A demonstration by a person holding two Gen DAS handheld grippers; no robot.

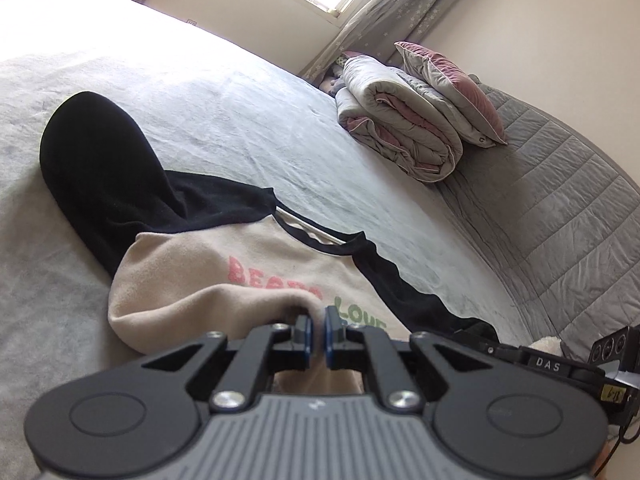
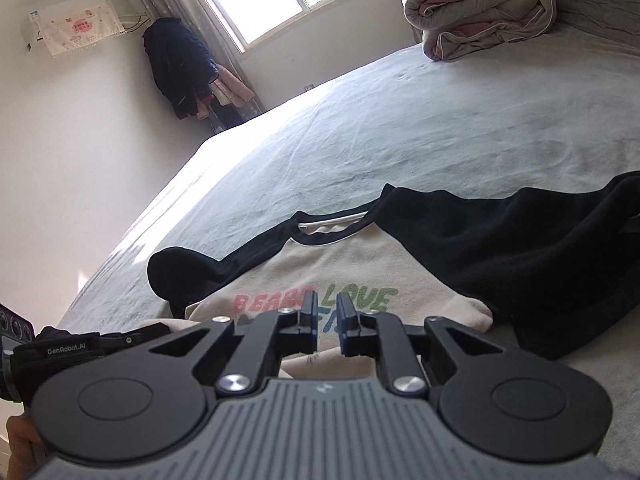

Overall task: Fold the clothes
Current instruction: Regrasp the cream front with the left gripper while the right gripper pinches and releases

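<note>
Left jaws: nearly closed, the left gripper [image 1: 319, 330] pinching a raised fold of cream fabric between its blue pads, right at the lower hem of the sweatshirt [image 1: 224, 264].
Right jaws: a narrow gap on the right gripper [image 2: 327, 322]; cream cloth shows in and below the gap, but whether the pads bite on it I cannot tell from this view.
Task thing: cream-bodied sweatshirt with black sleeves, lying front up on the bed [image 1: 248, 120], neck end pointing away toward the window, hem end closest to both grippers.
Print: pink and green lettering [image 2: 316, 300] on the chest, just beyond the right gripper's tips; a good marker for the garment's centre line.
Left sleeve: black sleeve [image 1: 100, 164] spread out from the sweatshirt's shoulder, lying flat and rounded at the cuff end.
Right sleeve: black sleeve [image 2: 520, 256] flung out on the other side of the print, rumpled, with a cream bulge at the underarm.
Handling: looks like soft fleece, light, limp, no stiffness at all; it will drape and sag between two grip points, and probably clings a little to the fuzzy bed cover.
Where to hold: the hem corners, one each side of the print, pinched through both layers so the back comes along too.
Risk: a single-layer pinch would, I judge, peel only the front up.
Further off: rolled grey and pink quilt [image 1: 400, 128] well beyond the sweatshirt's collar, clear of the work.
</note>
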